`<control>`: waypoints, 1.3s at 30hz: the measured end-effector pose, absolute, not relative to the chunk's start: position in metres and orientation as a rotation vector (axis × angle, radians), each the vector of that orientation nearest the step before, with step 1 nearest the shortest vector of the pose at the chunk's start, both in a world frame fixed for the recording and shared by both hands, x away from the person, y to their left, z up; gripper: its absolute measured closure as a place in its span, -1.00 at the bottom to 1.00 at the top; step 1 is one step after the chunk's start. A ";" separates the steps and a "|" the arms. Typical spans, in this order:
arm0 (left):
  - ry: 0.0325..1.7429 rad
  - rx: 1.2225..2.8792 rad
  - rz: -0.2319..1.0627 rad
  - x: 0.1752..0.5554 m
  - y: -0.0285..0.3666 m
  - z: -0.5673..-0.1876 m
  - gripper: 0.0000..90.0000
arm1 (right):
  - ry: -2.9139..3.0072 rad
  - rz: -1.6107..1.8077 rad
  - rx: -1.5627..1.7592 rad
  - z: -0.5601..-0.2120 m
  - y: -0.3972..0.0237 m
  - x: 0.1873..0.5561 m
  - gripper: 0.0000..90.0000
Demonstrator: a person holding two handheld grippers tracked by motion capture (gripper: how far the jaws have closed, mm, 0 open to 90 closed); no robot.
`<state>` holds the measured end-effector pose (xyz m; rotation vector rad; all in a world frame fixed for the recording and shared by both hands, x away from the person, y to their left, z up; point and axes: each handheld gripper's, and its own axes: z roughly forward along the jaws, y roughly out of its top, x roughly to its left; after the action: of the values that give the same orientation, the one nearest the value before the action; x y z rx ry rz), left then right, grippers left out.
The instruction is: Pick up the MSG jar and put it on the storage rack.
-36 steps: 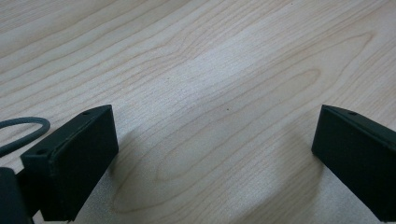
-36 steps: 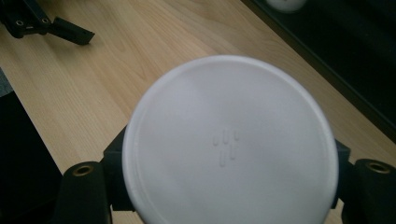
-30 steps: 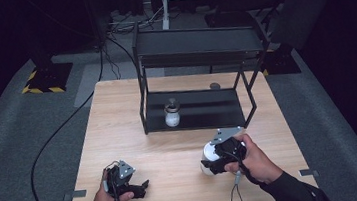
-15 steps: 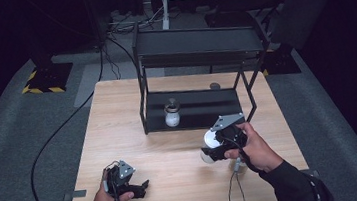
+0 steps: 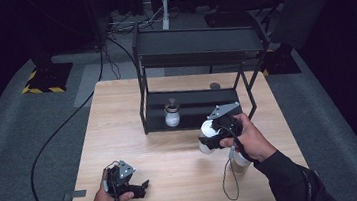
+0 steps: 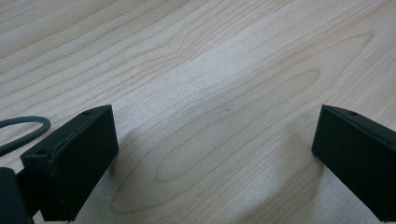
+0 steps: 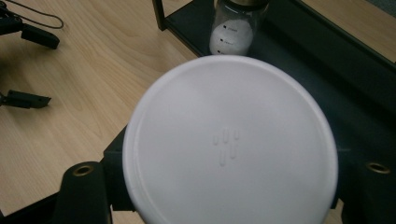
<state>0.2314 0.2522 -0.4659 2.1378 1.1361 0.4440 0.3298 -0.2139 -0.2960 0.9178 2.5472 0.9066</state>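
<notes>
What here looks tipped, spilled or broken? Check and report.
Nothing spilled or broken. The white-lidded container is held in the right gripper above the table. The jar stands upright on the rack's lower shelf. The left gripper rests open on the table.

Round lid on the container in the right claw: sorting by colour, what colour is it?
Plain white round lid, clearest in the right gripper view.

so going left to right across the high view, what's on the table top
left gripper, black, jaws open, low on the light wooden table → small glass jar of white powder on the black metal rack → right gripper shut on a round white-lidded container
</notes>
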 end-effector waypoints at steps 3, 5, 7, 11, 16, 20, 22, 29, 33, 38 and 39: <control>1.136 2.138 0.444 0.231 0.252 -0.466 -0.99 | 2.540 0.903 0.925 -0.294 -0.212 0.333 -0.32; 1.136 2.138 0.444 0.231 0.252 -0.466 -0.99 | 2.536 0.903 0.931 -0.293 -0.211 0.336 -0.32; 1.136 2.138 0.444 0.231 0.252 -0.466 -0.99 | 2.533 0.903 0.931 -0.293 -0.210 0.339 -0.32; 1.136 2.138 0.444 0.231 0.252 -0.466 -0.99 | 2.525 0.897 0.938 -0.293 -0.207 0.345 -0.32; 1.136 2.138 0.444 0.231 0.252 -0.466 -0.99 | 2.509 0.887 0.957 -0.294 -0.204 0.352 -0.32; 1.136 2.139 0.444 0.231 0.252 -0.466 -0.99 | 2.501 0.886 0.965 -0.293 -0.204 0.357 -0.32; 1.136 2.139 0.444 0.231 0.252 -0.466 -0.99 | 2.492 0.889 0.978 -0.293 -0.203 0.360 -0.32; 1.135 2.139 0.443 0.232 0.252 -0.466 -0.99 | 2.478 0.881 0.998 -0.293 -0.200 0.372 -0.32; 1.135 2.139 0.443 0.232 0.252 -0.466 -0.99 | 2.468 0.870 1.016 -0.293 -0.197 0.380 -0.32; 1.134 2.139 0.443 0.232 0.252 -0.466 -0.99 | 2.460 0.857 1.028 -0.291 -0.195 0.389 -0.32; 1.134 2.139 0.443 0.232 0.252 -0.466 -0.99 | 2.457 0.849 1.028 -0.291 -0.194 0.390 -0.32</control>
<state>0.2317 0.2523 -0.4658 2.1394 1.1342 0.4427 0.3902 -0.1939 -0.2913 1.0283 2.4566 0.8492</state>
